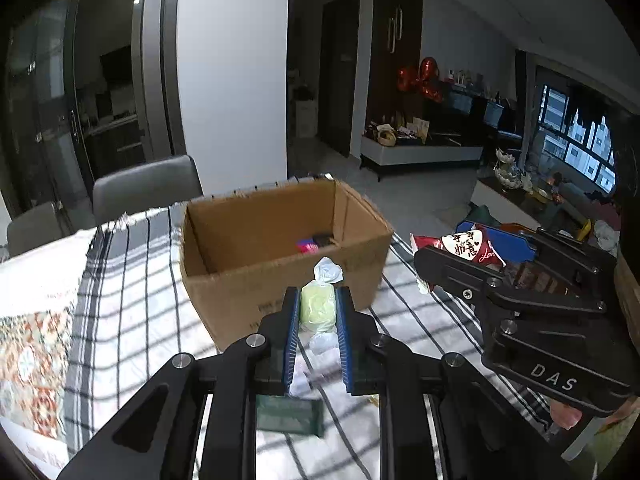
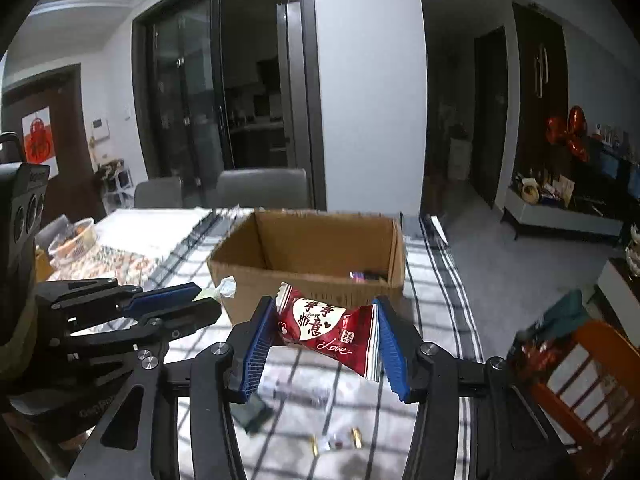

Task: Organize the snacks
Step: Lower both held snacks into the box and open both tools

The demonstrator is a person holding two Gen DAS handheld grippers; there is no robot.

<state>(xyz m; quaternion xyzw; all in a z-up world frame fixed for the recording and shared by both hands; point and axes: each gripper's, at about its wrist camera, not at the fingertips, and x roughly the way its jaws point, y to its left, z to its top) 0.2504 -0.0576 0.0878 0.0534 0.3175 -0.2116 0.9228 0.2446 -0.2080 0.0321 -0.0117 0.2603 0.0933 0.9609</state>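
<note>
Lettering on the red snack packet (image 2: 334, 330) shows Chinese characters on a white heart and the script word "Love"; the right gripper (image 2: 326, 344) clamps it by both ends, with the cardboard box (image 2: 280, 240) at twelve o'clock. "DAS" marks that gripper's body in the left view. The left gripper (image 1: 318, 312) pinches a pale green wrapped candy (image 1: 318, 306) before the box.

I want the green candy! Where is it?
In the left wrist view the green candy sits pinched in the left gripper, held above the tablecloth just in front of the box.
</note>
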